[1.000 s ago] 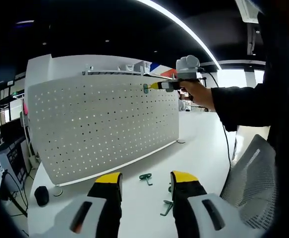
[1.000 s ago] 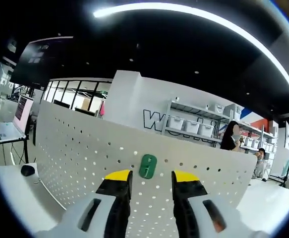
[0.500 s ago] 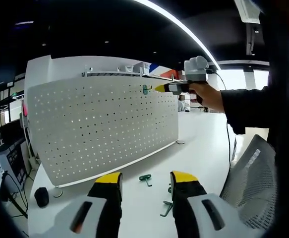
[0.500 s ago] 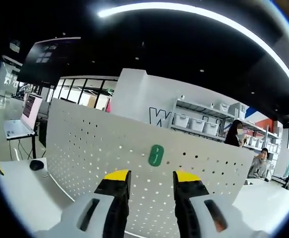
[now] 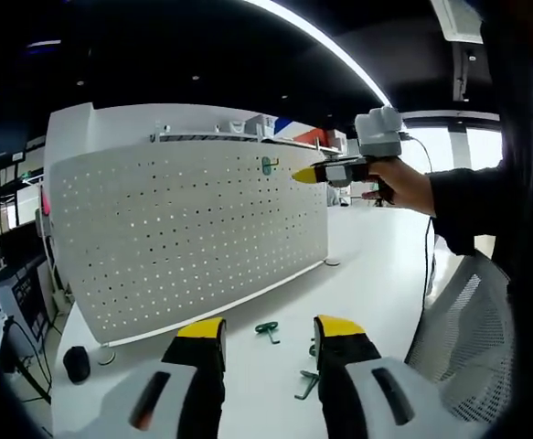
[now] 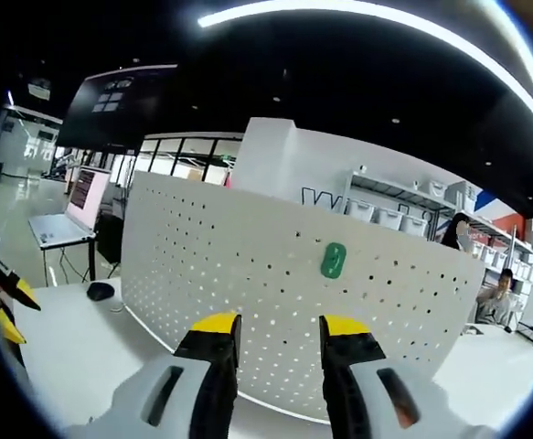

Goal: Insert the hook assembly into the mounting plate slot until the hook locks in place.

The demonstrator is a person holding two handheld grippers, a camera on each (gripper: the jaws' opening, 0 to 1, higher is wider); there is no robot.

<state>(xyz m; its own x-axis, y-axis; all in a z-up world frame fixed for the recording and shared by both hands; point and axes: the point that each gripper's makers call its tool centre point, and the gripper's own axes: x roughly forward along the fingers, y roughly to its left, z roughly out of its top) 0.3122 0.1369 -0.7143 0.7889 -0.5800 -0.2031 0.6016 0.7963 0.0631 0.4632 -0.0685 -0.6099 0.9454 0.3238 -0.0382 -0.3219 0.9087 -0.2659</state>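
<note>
Hook (image 6: 333, 261) sits high on pegboard (image 6: 248, 283); seemingly three hooks (image 5: 268, 329) lie on table (image 5: 357, 274) before it.

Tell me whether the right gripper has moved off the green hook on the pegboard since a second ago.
Yes. In the left gripper view the right gripper has drawn back from the green hook, which stays mounted on the pegboard, with a clear gap between them now.

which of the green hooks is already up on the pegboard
The green plastic hook near the top edge of the white perforated pegboard. The other green hooks lie loose on the white table.
</note>
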